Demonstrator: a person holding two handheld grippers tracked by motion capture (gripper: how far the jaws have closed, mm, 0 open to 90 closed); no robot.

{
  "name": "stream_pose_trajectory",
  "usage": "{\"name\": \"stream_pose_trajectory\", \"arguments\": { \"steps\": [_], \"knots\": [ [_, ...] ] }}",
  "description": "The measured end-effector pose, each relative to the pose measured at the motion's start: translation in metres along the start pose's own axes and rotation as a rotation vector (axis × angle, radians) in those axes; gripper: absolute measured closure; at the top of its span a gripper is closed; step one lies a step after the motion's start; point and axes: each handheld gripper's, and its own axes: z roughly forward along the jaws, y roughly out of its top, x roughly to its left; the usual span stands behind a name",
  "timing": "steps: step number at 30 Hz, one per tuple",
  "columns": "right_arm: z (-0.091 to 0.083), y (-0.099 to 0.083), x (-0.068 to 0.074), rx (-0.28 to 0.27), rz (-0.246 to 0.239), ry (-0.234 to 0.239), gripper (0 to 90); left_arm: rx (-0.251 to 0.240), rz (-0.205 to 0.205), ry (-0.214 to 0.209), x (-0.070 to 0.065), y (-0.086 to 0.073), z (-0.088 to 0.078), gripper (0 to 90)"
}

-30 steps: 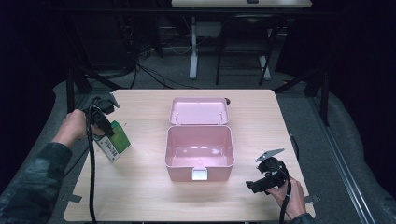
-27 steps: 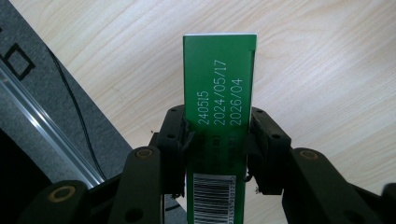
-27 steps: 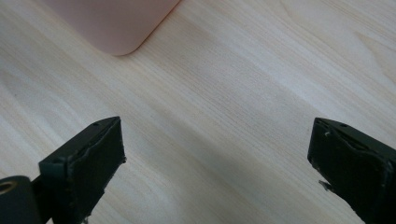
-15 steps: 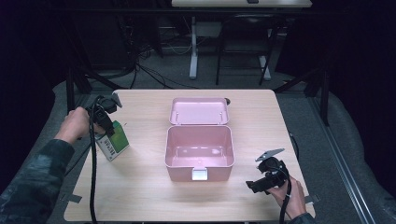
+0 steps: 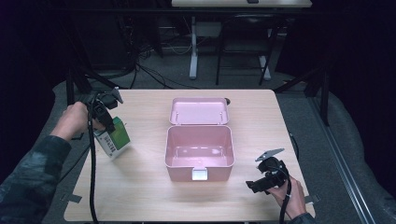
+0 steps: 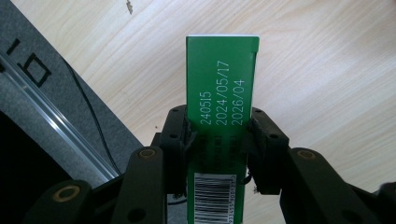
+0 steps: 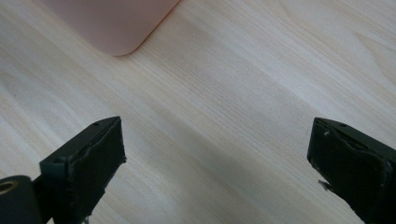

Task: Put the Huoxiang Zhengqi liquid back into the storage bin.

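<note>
Since the earlier shots, we see the left hand-held gripper (image 5: 106, 122) has come up a bit at the left edge of the surface (image 5: 149, 196), and the green carton (image 5: 113, 138) has tipped up with it, so it now hangs tilted instead of lying low. The right hand-held gripper (image 5: 261, 183) hasn't budged.

From the high view we get the whole layout: the carton is at the far left of the surface, well apart from the open pink box (image 5: 200, 148) in the middle, whose lid (image 5: 199, 111) lies flipped back behind it. The right one sits near the front right corner, held in a hand (image 5: 288, 198), a bit off the box's front right corner. What we can't make out from up here is how the jaws sit on the carton, it's too small.

The left gripper view sorts that out: both black jaws are pressed against the narrow sides of the green carton (image 6: 222, 107), pinching it, with printed dates facing us and a barcode (image 6: 218, 198) lower down. Wood grain shows beyond it, and the edge of the surface with dark floor at the left.

The right gripper view shows its jaws spread wide with nothing between them, just bare wood, and a rounded corner of the pink box (image 7: 116, 23) at the top.
</note>
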Motion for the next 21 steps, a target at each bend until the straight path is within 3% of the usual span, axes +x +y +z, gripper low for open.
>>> {"name": "stream_pose_trajectory", "arguments": {
  "steps": [21],
  "knots": [
    [0.000, 0.000, 0.000, 0.004, 0.004, 0.009, 3.6, -0.018, 0.085, -0.002, -0.020, 0.010, -0.039, 63.7]
  ]
}}
